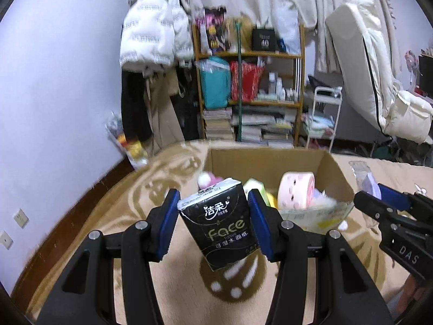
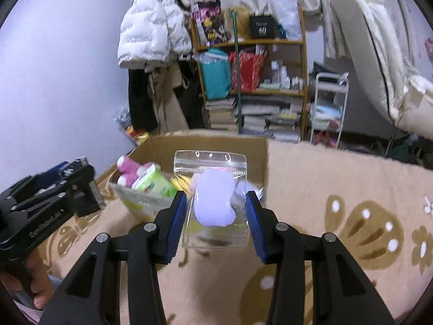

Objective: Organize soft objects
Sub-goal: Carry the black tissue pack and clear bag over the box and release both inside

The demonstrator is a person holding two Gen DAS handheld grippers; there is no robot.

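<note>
My left gripper [image 1: 213, 214] is shut on a black tissue pack [image 1: 219, 222] and holds it above the beige blanket, just in front of an open cardboard box [image 1: 333, 173]. The box holds a pink face-print roll [image 1: 296, 191], a green tissue pack [image 2: 155, 182] and a pink plush [image 2: 130, 172]. My right gripper [image 2: 216, 211] is shut on a clear zip bag with a lilac sponge [image 2: 215, 203], held in front of the box [image 2: 205, 142]. The right gripper also shows at the right of the left wrist view [image 1: 379, 203], the left one at the left of the right wrist view [image 2: 67, 192].
A beige blanket with brown flowers [image 2: 338, 216] covers the surface. Behind stand a wooden shelf [image 1: 249, 103] with bags and stacked books, a hanging white jacket [image 1: 151, 29], a white cart [image 1: 324, 113] and a cream cushion [image 1: 379, 81]. A purple wall [image 1: 54, 81] is at left.
</note>
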